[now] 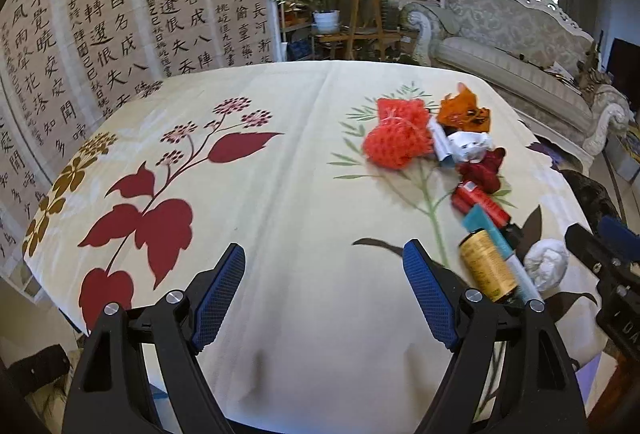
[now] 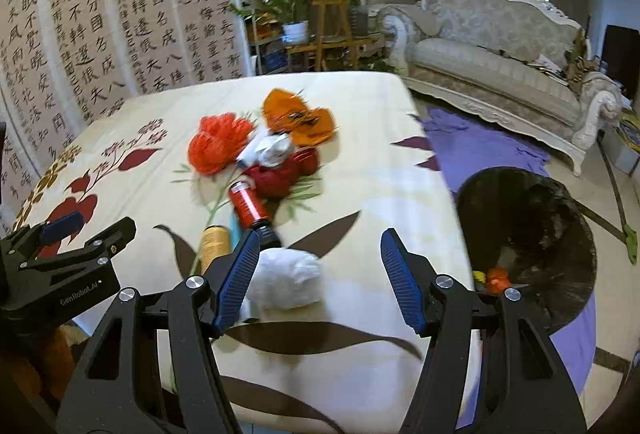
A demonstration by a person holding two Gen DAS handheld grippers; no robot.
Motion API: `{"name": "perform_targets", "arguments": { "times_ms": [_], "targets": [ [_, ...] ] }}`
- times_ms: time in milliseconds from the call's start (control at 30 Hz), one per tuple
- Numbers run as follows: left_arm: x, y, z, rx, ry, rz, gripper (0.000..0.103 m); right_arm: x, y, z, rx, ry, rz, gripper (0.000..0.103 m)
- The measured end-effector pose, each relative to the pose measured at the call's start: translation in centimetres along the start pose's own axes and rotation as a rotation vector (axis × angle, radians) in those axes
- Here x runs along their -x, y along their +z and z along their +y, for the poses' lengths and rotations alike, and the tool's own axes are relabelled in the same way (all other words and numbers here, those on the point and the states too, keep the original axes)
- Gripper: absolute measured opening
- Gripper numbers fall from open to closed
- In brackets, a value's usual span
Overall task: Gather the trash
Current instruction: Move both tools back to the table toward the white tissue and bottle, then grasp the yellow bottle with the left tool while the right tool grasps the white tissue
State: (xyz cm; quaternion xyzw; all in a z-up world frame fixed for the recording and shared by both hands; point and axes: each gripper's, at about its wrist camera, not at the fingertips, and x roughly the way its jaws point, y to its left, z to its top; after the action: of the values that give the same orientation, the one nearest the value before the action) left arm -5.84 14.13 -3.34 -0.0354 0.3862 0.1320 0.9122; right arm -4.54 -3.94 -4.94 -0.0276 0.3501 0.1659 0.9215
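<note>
Trash lies on a floral tablecloth (image 1: pixel 280 194): a red foam net (image 1: pixel 394 138) (image 2: pixel 218 144), an orange wrapper (image 1: pixel 464 108) (image 2: pixel 298 114), white crumpled paper (image 2: pixel 272 150), a dark red wrapper (image 1: pixel 482 170) (image 2: pixel 280 176), a red bottle (image 2: pixel 248 206), a yellow bottle (image 1: pixel 486 264) (image 2: pixel 216 244), a teal tube (image 1: pixel 490 228) and a white tissue ball (image 1: pixel 546 262) (image 2: pixel 286 282). My left gripper (image 1: pixel 324 298) is open and empty, left of the pile. My right gripper (image 2: pixel 316 278) is open, its left finger beside the tissue ball. It also shows in the left wrist view (image 1: pixel 608 266).
A black-lined trash bin (image 2: pixel 528 242) stands on the floor right of the table, with orange and yellow scraps inside. A purple cloth (image 2: pixel 476 142) lies beneath it. A sofa (image 2: pixel 500 46), plant stands (image 2: pixel 328 22) and calligraphy panels (image 1: pixel 120 14) are behind.
</note>
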Motion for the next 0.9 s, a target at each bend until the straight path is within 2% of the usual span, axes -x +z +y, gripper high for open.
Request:
{"name": "perform_targets", "arguments": {
  "times_ms": [200,300,367,400,467,567,700,900],
  "targets": [
    [-0.6,-0.2,0.5,0.018,-0.012,0.019,0.079,-1.7,-0.6,0.9,0.016,0.007,0.051,0.061],
    [-0.7,-0.3,0.0,0.013,-0.032,0.025,0.079,-2.3,-0.9,0.8,0.014,0.014,0.081,0.057],
    [-0.8,-0.3,-0.4,0.007,-0.047,0.029,0.079,-2.6,-1.1,0.7,0.007,0.027,0.097,0.038],
    [-0.8,-0.3,-0.6,0.005,-0.054,0.030,0.079,-2.7,-1.2,0.6,0.001,0.045,0.107,0.036],
    [-0.7,-0.3,-1.2,0.000,-0.072,0.034,0.079,-2.6,-1.2,0.5,-0.006,0.053,0.104,0.035],
    [-0.4,-0.3,-2.2,-0.012,-0.096,0.033,0.079,-2.1,-1.1,0.0,-0.001,0.021,0.086,0.035],
    [0.0,-0.2,-3.5,-0.026,-0.126,0.025,0.081,-1.6,-1.1,-2.0,-0.033,-0.017,0.072,0.035],
    [-0.2,-0.2,-5.9,-0.060,-0.152,0.040,0.081,-1.6,-1.4,-4.1,-0.078,-0.026,0.072,0.035]
  ]
}}
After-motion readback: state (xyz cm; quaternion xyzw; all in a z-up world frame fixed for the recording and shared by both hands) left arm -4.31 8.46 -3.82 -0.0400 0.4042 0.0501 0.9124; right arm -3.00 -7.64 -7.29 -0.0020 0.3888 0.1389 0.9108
